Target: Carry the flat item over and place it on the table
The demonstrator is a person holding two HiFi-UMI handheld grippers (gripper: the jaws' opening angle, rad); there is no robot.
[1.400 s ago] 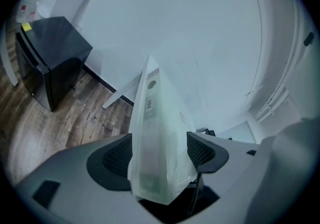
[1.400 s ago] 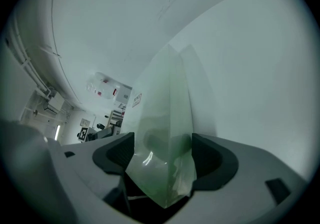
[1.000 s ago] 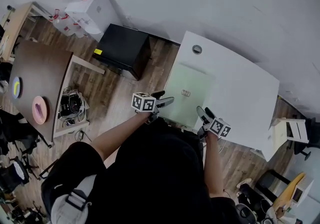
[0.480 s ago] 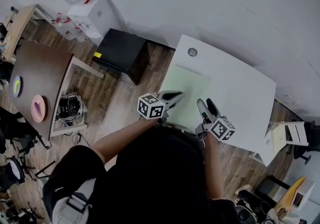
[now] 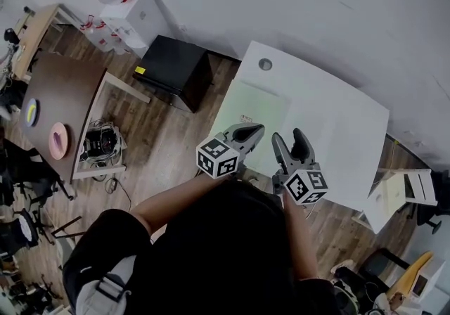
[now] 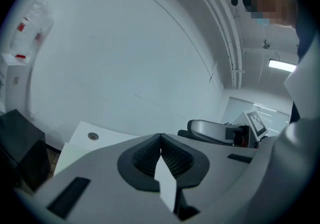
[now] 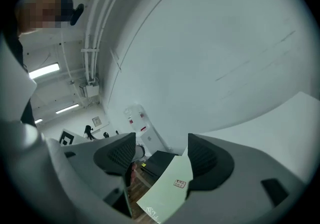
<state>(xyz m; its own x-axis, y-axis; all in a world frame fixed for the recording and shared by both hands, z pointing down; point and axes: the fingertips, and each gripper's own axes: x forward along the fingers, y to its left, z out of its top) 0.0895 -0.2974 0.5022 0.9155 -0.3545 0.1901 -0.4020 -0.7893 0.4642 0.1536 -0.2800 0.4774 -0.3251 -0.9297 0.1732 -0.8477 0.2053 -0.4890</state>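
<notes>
Pale-green sheet (image 5: 253, 110) looks thin, light, bendy to us: pinch its near edge; left gripper (image 5: 254, 129) clenched empty, right gripper (image 5: 289, 139) released.

A pale green sheet (image 5: 254, 106) lies on the near-left part of the white table (image 5: 337, 124). The left gripper (image 5: 254, 129), jaws together, sits at the sheet's near edge. The right gripper (image 5: 288, 139), jaws apart, is just right of it. A black cabinet (image 5: 176, 67) stands on the floor left of the table.

Left tongs (image 5: 256, 128) pinched together, right tongs (image 5: 288, 137) spread.
</notes>
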